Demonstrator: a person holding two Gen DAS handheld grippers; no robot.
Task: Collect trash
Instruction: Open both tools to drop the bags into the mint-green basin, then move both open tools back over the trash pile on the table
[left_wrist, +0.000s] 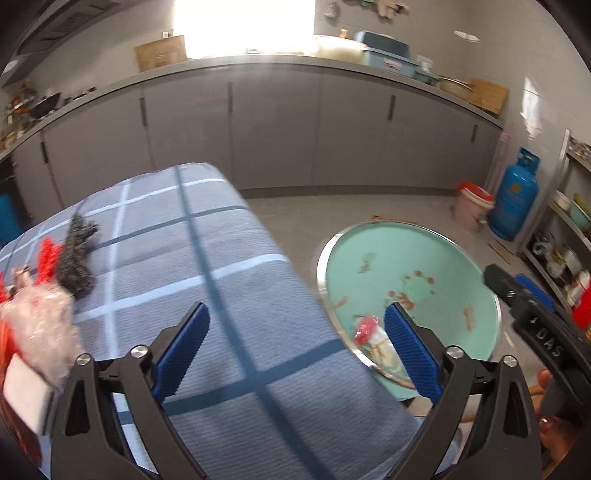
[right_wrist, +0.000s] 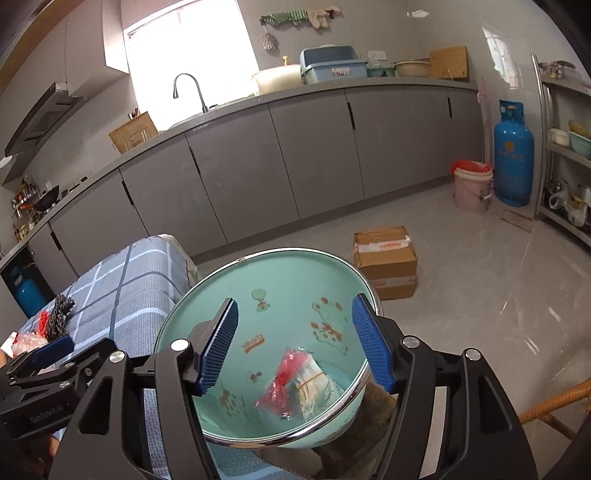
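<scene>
Crumpled wrapper (right_wrist: 295, 384) with red bit lies inside mint basin (right_wrist: 207, 295), lower centre of right view. Right gripper (right_wrist: 295, 347) above it, jaws wide, empty. Left gripper (left_wrist: 295, 350) wide too, over checked cloth (left_wrist: 192, 266). More trash (left_wrist: 37, 325) lower left.

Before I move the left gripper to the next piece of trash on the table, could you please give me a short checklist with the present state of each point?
1. Left gripper jaws open and holding nothing: ok.
2. Right gripper jaws open and holding nothing: ok.
3. Round mint-green enamel basin beside the table, ready to receive: ok.
4. Red-and-clear plastic wrapper inside the basin: ok.
5. Crumpled clear plastic bag and grey knitted rag lying on the blue checked tablecloth: not ok.
</scene>
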